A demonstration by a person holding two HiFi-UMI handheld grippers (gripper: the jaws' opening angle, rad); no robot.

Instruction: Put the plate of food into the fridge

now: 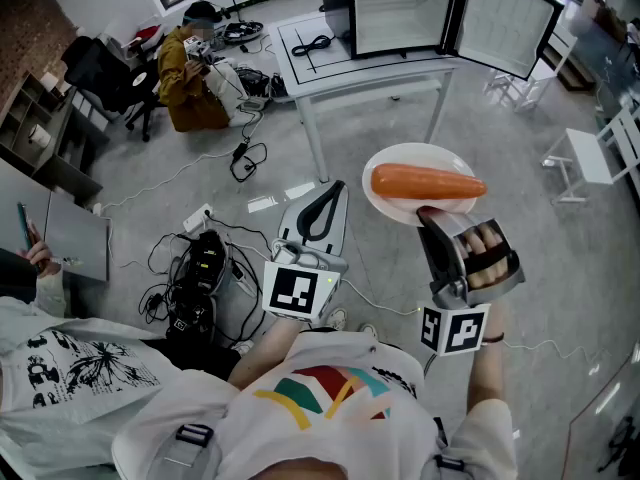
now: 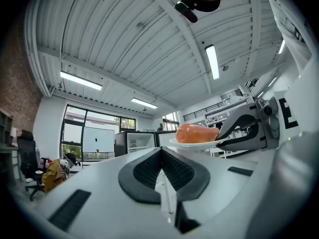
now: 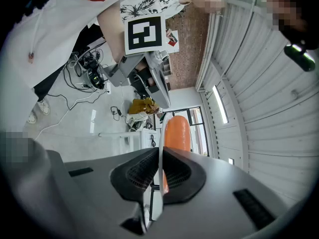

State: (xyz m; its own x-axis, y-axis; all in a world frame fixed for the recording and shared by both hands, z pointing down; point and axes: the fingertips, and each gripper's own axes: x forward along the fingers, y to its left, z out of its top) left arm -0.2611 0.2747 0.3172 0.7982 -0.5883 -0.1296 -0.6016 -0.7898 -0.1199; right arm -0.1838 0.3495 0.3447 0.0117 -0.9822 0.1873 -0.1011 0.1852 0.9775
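In right tongs, plate edge hidden.

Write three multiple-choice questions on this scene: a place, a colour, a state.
1. Where does the small glass-door fridge stand? A: on the floor. B: on the white table. C: on a shelf.
2. What colour is the long food on the round white plate? A: green. B: brown. C: orange.
3. How is the right gripper? A: shut on the plate's rim. B: open, empty. C: shut, empty.
Answers: 1 B, the fridge sits on the tabletop; 2 C, the food is plainly orange; 3 A, its jaws clamp the rim.
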